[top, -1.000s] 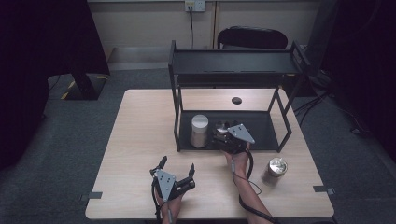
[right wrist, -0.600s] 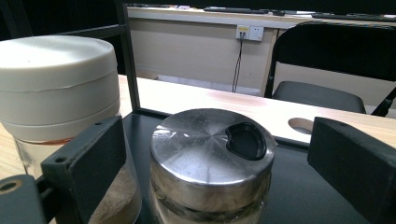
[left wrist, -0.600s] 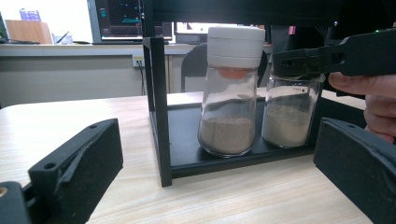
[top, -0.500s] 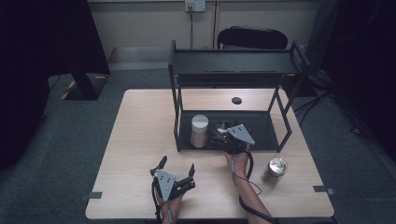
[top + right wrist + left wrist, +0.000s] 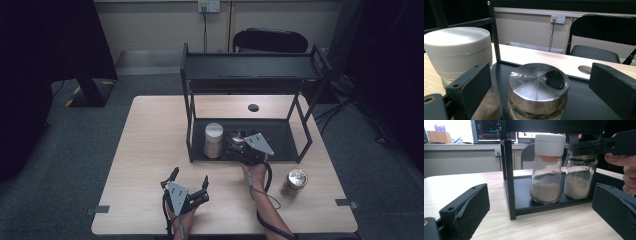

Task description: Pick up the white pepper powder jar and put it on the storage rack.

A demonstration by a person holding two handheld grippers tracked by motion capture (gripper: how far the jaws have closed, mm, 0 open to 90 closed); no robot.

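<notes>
On the lower shelf of a black two-tier rack (image 5: 189, 125) stand two glass jars of brownish powder. One has a white lid (image 5: 213, 139) (image 5: 548, 170) (image 5: 457, 50), the other a metal lid (image 5: 235, 138) (image 5: 580, 177) (image 5: 537, 87). My right gripper (image 5: 237, 146) (image 5: 539, 71) reaches into the shelf, open, its jaws standing either side of the metal lid without touching it. It also shows in the left gripper view (image 5: 604, 145), above that jar, with a hand behind it. My left gripper (image 5: 190, 175) (image 5: 540, 192) rests open near the table's front edge, facing the rack.
A third jar with a metal lid (image 5: 294, 182) stands on the wooden table (image 5: 150, 150) at the front right. The table has a round hole (image 5: 253, 107) behind the rack. A black chair (image 5: 270, 40) is beyond the far edge.
</notes>
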